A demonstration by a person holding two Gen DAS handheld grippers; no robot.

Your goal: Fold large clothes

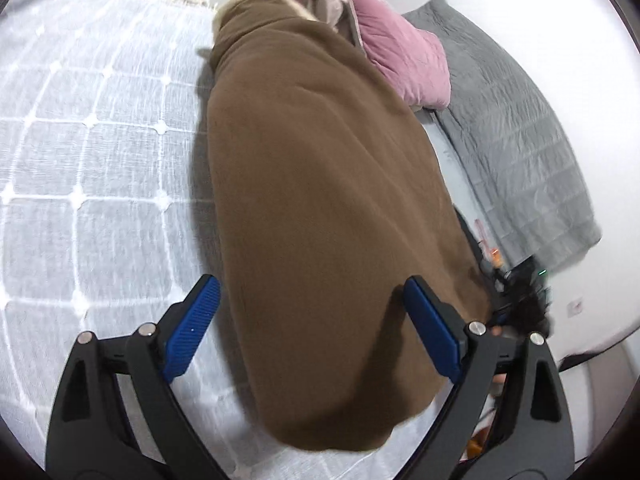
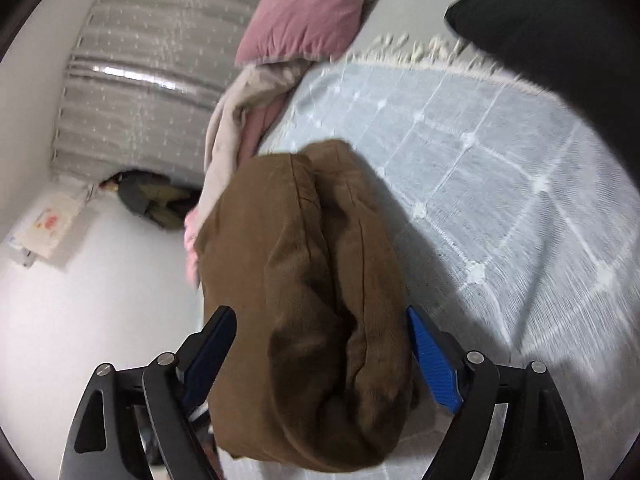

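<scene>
A large brown fleece garment (image 1: pixel 320 184) lies folded lengthwise on a white checked bedspread (image 1: pixel 88 128), its cream collar end far from me. My left gripper (image 1: pixel 312 292) is open, jaws wide, just above the garment's near end, touching nothing. In the right wrist view the same brown garment (image 2: pixel 320 280) shows as a bunched, folded bundle. My right gripper (image 2: pixel 320 320) is open, its blue pads on either side of the bundle's near end, not clamped on it.
Pink and beige clothes (image 1: pixel 400 40) are piled past the garment's far end. A grey quilt (image 1: pixel 516 140) lies on the white floor beside the bed. A dark cushion (image 2: pixel 560 32) sits at the bed's far corner. Dark items (image 2: pixel 152 200) lie on the floor by the curtain (image 2: pixel 152 80).
</scene>
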